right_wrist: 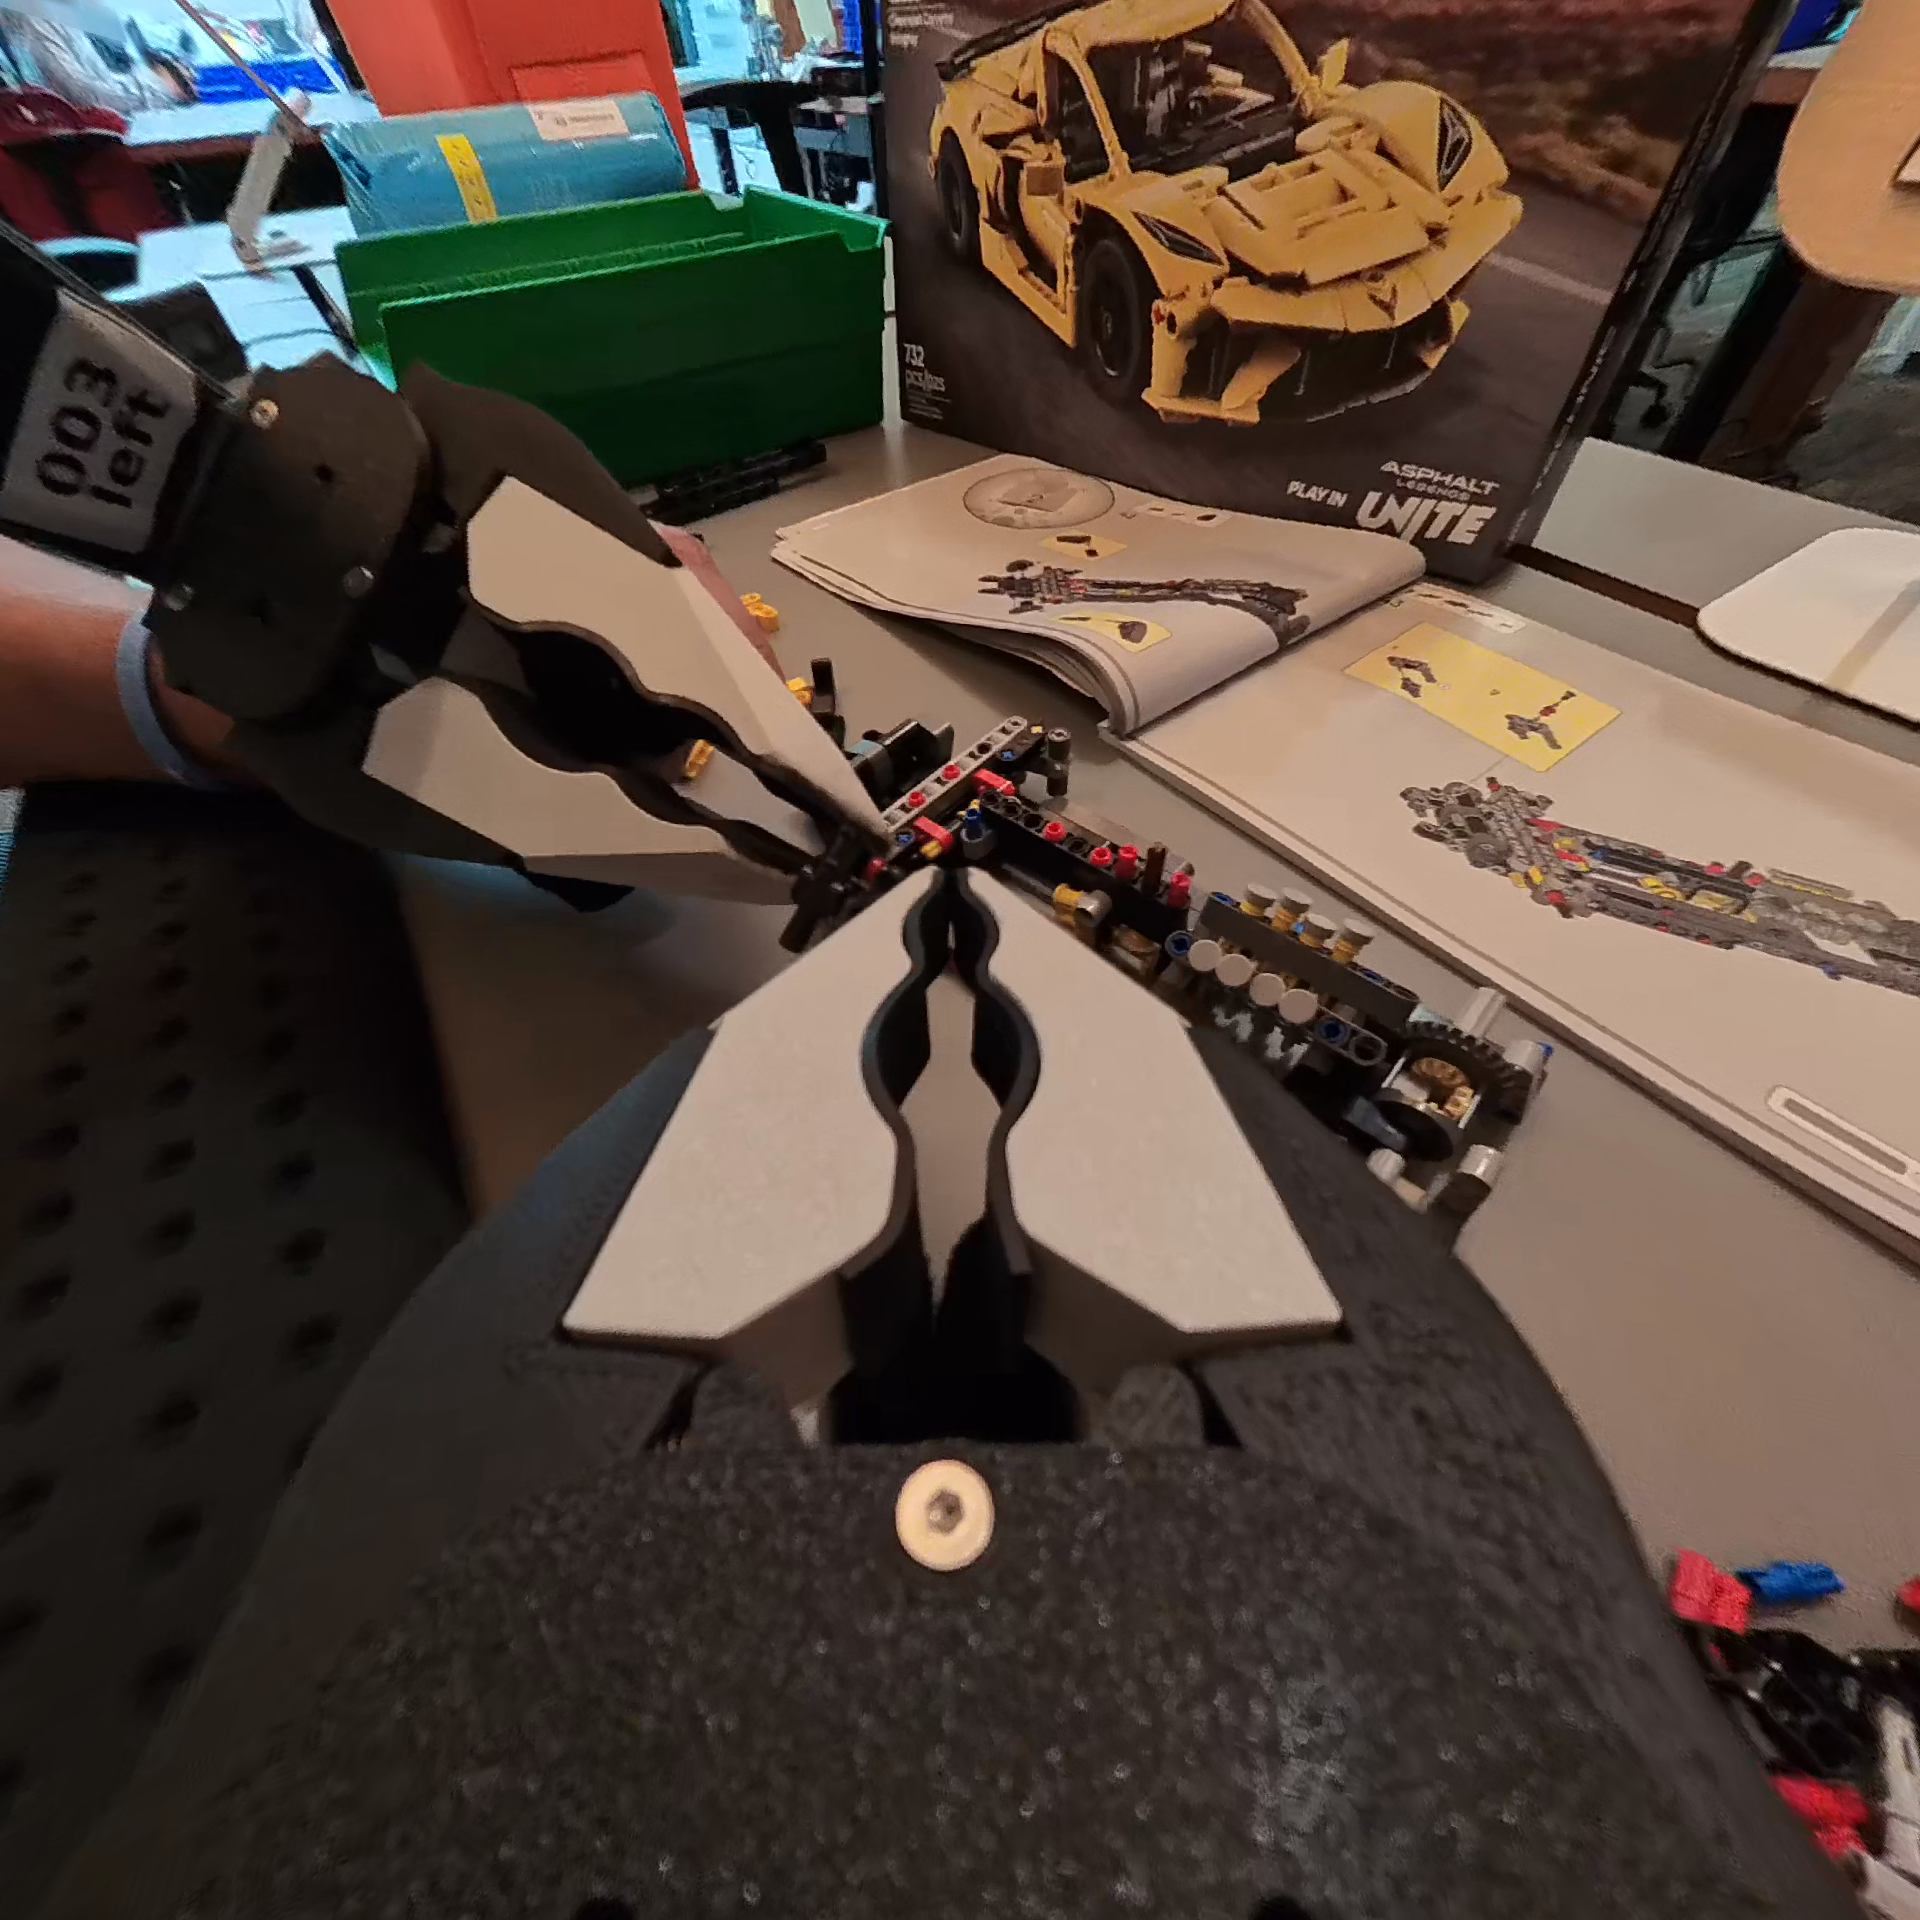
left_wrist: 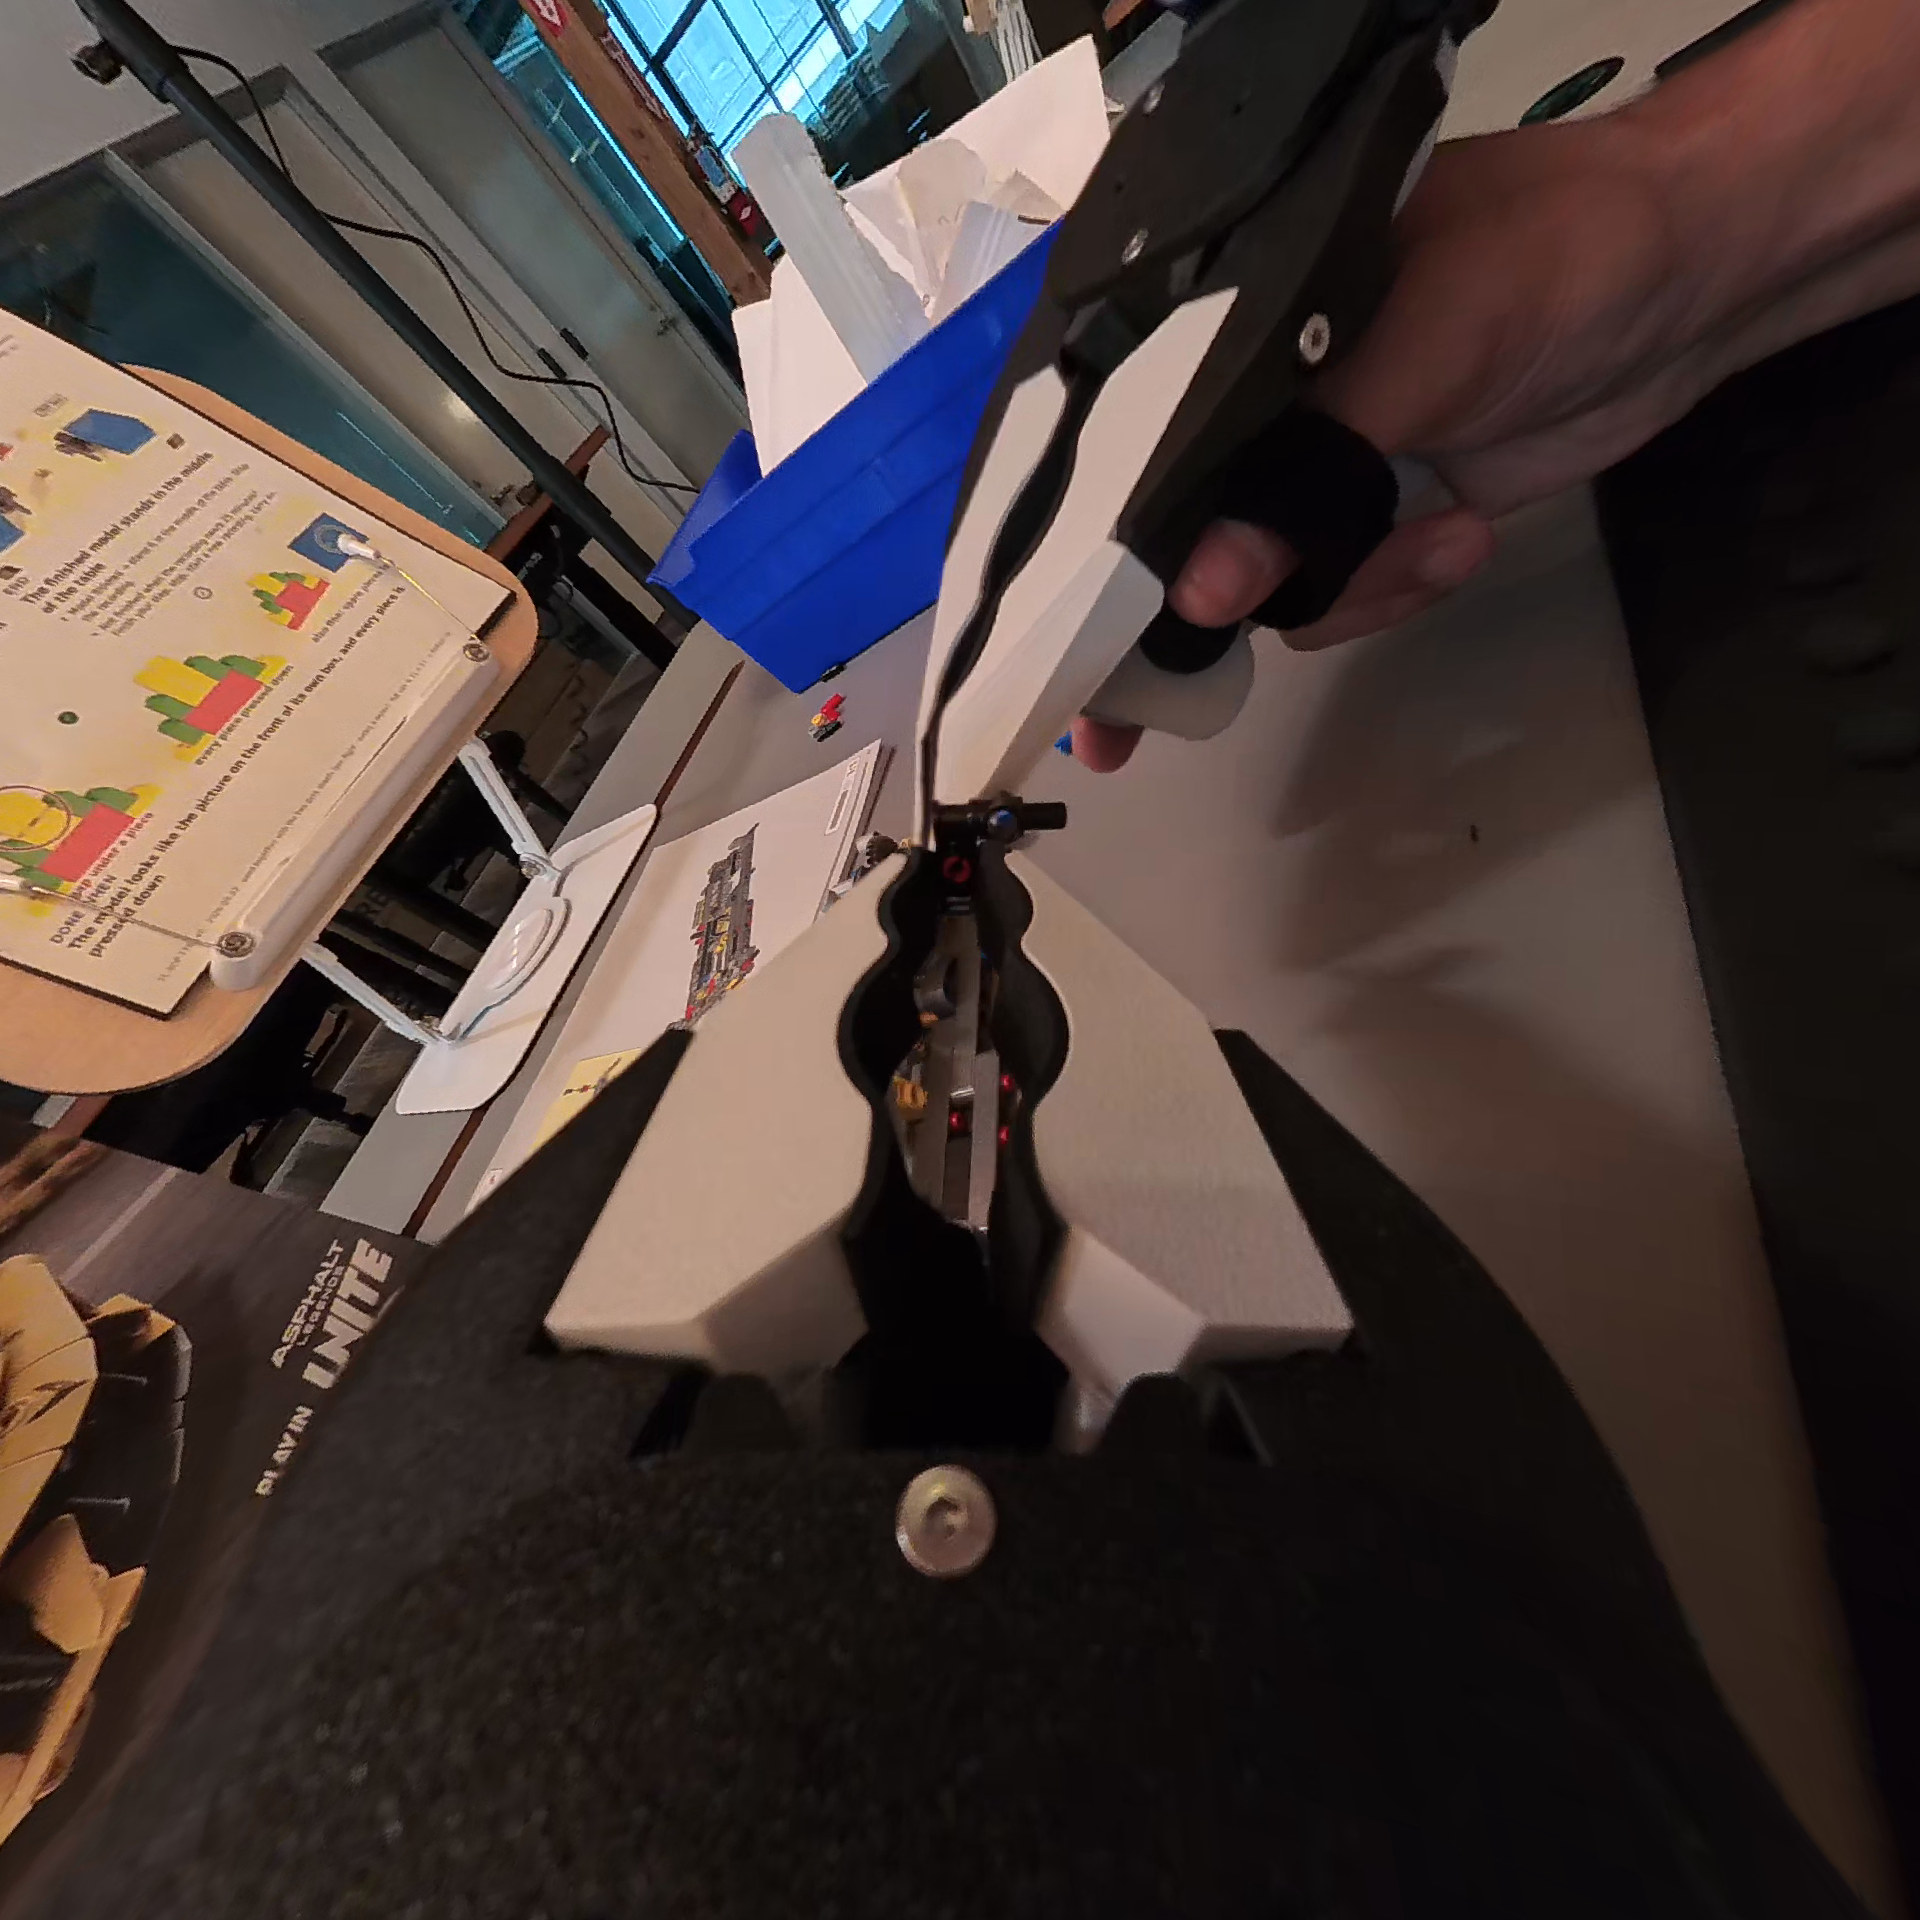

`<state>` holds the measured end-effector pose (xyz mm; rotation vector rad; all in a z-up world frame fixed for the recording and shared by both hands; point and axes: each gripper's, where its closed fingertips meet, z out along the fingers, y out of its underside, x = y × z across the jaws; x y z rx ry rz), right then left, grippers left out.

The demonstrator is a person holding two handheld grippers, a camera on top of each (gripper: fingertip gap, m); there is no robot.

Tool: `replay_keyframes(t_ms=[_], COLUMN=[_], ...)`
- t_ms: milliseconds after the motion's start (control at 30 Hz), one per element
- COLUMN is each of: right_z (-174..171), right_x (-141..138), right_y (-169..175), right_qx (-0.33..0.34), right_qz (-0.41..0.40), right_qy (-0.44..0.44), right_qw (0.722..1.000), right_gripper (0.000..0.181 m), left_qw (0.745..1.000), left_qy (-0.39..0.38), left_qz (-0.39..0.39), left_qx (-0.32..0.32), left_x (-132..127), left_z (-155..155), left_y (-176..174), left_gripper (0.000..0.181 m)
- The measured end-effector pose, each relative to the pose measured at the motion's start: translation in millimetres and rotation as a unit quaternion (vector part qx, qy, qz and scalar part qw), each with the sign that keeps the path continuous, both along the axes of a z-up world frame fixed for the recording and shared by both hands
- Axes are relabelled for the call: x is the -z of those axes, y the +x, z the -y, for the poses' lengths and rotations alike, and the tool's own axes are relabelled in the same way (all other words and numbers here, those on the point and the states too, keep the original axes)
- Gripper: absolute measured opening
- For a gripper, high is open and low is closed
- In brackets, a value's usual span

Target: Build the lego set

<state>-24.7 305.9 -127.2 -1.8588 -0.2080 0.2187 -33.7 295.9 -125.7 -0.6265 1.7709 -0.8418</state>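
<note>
Two grippers are met at one end of the long lego chassis (right_wrist: 1195, 935), which is laid on the grey bench (right_wrist: 1621, 1330) beside the open instruction booklet (right_wrist: 1558, 790). The left gripper (right_wrist: 847, 842) is seen clenched on a black pin piece (right_wrist: 831, 883) at that end. The right gripper (right_wrist: 951, 883) is nearly closed; whether anything is grasped cannot be told.

Left tongs (left_wrist: 951, 868) pinched closed, right tongs (right_wrist: 951, 883) closed, tips meeting
</note>
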Motion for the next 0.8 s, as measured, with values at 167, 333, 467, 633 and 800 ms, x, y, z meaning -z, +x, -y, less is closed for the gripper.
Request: replay_keyframes(t_ms=[167,333,467,633,800], right_z=[-0.4,-0.8,-1.3,0.7,-3.4], right_x=[1.1,3.8,0.9,-10.9,-0.1], right_y=[-2.1,-0.8,-1.5,-1.4,-9.1], right_qx=[-0.003,0.001,-0.001,-0.016,-0.028], right_qz=[-0.004,-0.007,-0.027,-0.118,-0.114], right_qy=[-0.004,-0.012,-0.008,0.018,-0.02], right_qw=[1.0,1.0,1.0,0.993,0.993], right_gripper=[0.0,0.0,0.0,0.024,0.021], left_qw=[1.0,1.0,1.0,0.996,0.989], left_qy=[0.007,0.016,0.013,0.077,0.131], left_qz=[-0.004,-0.005,-0.001,0.006,0.024], left_qx=[0.001,-0.003,-0.007,-0.051,-0.071], left_x=[3.0,3.9,2.5,7.0,5.6], left_z=[1.2,0.3,-0.3,-10.6,-12.3], left_y=[-0.8,0.3,0.1,5.6,5.8], left_gripper=[0.005,0.005,0.005,0.005,0.005])
